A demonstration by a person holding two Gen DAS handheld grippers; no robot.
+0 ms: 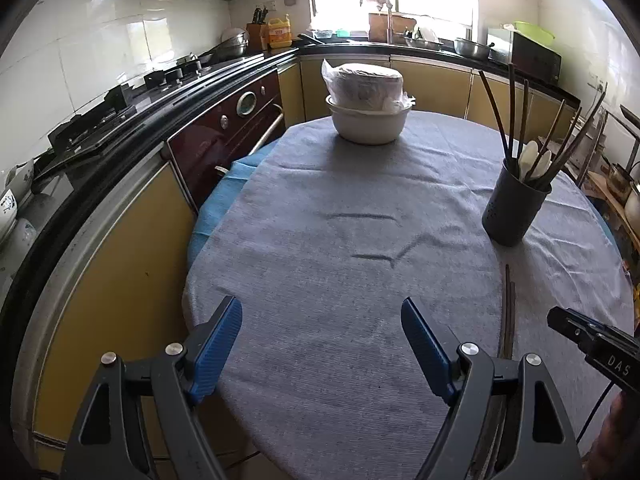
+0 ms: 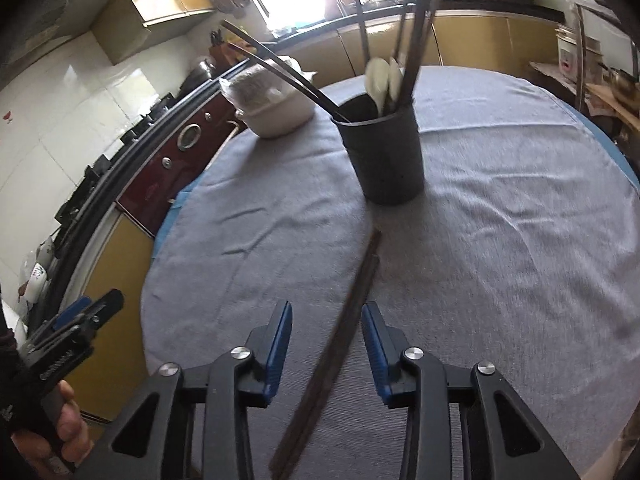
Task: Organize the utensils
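Note:
A dark utensil holder stands on the right of the round table; it holds several dark chopsticks and white spoons. It also shows in the right wrist view. A pair of dark chopsticks lies flat on the cloth in front of the holder, also seen in the left wrist view. My right gripper is open with its jaws on either side of the chopsticks, low over the cloth. My left gripper is open and empty over the table's near left part.
A white bowl with a bagged stack on top stands at the table's far side. The grey cloth covers the table. A counter with stove and oven runs along the left. A shelf with pots stands at right.

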